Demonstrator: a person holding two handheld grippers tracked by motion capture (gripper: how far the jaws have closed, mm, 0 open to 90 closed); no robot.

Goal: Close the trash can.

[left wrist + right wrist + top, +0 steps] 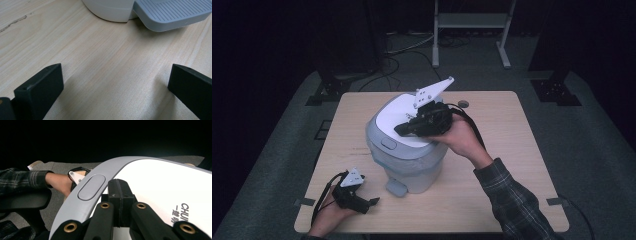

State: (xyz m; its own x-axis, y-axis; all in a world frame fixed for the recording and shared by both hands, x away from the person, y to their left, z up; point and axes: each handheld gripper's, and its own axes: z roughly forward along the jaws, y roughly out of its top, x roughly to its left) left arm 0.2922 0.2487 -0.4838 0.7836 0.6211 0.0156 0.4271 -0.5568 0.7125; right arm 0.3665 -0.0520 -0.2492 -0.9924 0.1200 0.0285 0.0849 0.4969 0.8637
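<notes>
A small pedal bin [408, 160] with a white lid [393, 116] and a grey rim stands in the middle of the wooden table [497, 125]. My right gripper [400, 131] lies across the lid with its tips toward the front rim. In the right gripper view its jaws are shut together [119, 188] on the lid [160, 182], just behind the grey push button [91, 187]. My left gripper [373, 201] rests at the table's front left, open and holding nothing [116, 72]. It faces the bin's grey foot pedal [172, 13].
A small round disc [463, 104] lies on the table behind the bin. A metal stand [469, 30] is on the carpet beyond the table's far edge. Bare tabletop lies to the right of the bin and along the front edge.
</notes>
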